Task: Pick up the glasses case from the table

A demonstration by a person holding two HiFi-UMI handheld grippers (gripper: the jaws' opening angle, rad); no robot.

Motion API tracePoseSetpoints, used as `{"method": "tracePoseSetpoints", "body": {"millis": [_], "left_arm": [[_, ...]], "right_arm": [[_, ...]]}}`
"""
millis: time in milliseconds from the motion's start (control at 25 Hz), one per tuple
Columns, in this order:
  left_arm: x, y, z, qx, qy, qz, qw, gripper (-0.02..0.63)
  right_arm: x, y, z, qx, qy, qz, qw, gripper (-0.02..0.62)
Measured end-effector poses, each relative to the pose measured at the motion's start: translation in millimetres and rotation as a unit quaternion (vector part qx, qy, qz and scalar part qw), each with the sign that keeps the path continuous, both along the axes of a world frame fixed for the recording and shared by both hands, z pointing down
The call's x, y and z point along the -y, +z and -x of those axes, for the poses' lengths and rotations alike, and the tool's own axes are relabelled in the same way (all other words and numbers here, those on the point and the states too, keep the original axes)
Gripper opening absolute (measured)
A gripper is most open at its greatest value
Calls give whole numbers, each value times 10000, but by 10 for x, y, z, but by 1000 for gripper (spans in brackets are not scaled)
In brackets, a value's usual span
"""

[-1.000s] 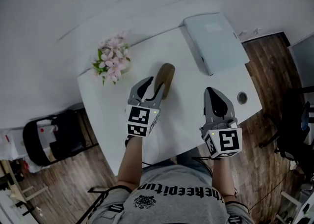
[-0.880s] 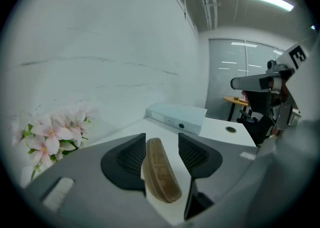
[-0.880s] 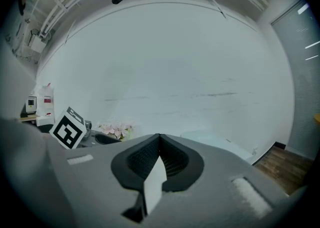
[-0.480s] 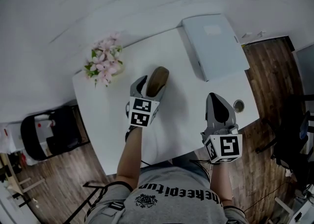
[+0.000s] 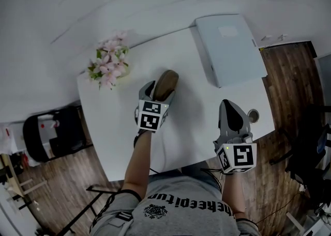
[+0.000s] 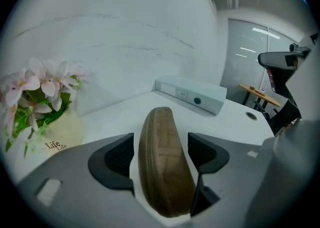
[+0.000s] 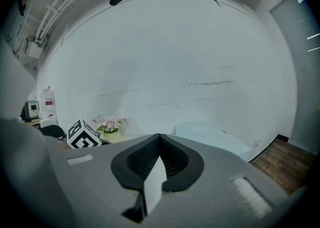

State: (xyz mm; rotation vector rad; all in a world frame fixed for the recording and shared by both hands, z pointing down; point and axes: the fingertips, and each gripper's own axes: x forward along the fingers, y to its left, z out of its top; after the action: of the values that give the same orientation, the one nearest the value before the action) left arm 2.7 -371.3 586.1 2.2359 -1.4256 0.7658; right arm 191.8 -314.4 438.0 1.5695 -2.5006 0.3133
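Observation:
The brown glasses case [image 5: 166, 84] lies on the white table [image 5: 191, 126], pointing away from me. My left gripper [image 5: 159, 91] straddles its near end, jaws opening. In the left gripper view the case [image 6: 162, 167] sits between the two dark pads [image 6: 117, 159] with a gap of white table on either side, so nothing presses on it. My right gripper [image 5: 230, 112] hovers over the table's near right part, apart from the case. Its jaws meet at the tip in the right gripper view [image 7: 159, 142] with nothing in them.
A pot of pink flowers [image 5: 108, 67] stands at the table's far left. A grey box file [image 5: 230, 48] lies at the far right, with a round cable hole [image 5: 253, 115] near the right edge. A black chair [image 5: 46, 139] stands on the wooden floor to the left.
The left gripper came down with the case, which was held tilted above the table a second ago; the case now rests flat and the jaws have spread. The right gripper drifted slightly right.

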Motion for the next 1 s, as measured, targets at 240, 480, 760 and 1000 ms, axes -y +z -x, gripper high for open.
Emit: {"method": "tracePoseSetpoints", "body": {"millis": [240, 480, 760, 1000], "left_arm": [[-24, 88, 54, -14, -283, 123, 9995, 320], [-32, 124, 60, -160, -448, 166, 9987, 308], [-39, 109, 68, -243, -687, 219, 9971, 295], [-109, -107, 20, -602, -926, 102, 9938, 290]], "right_arm": [[48, 63, 23, 62, -193, 51, 9998, 3], [69, 110, 29, 70, -319, 104, 9994, 3], [90, 67, 0, 110, -392, 30, 9992, 3], [70, 13, -20, 146, -401, -30, 9991, 3]]}}
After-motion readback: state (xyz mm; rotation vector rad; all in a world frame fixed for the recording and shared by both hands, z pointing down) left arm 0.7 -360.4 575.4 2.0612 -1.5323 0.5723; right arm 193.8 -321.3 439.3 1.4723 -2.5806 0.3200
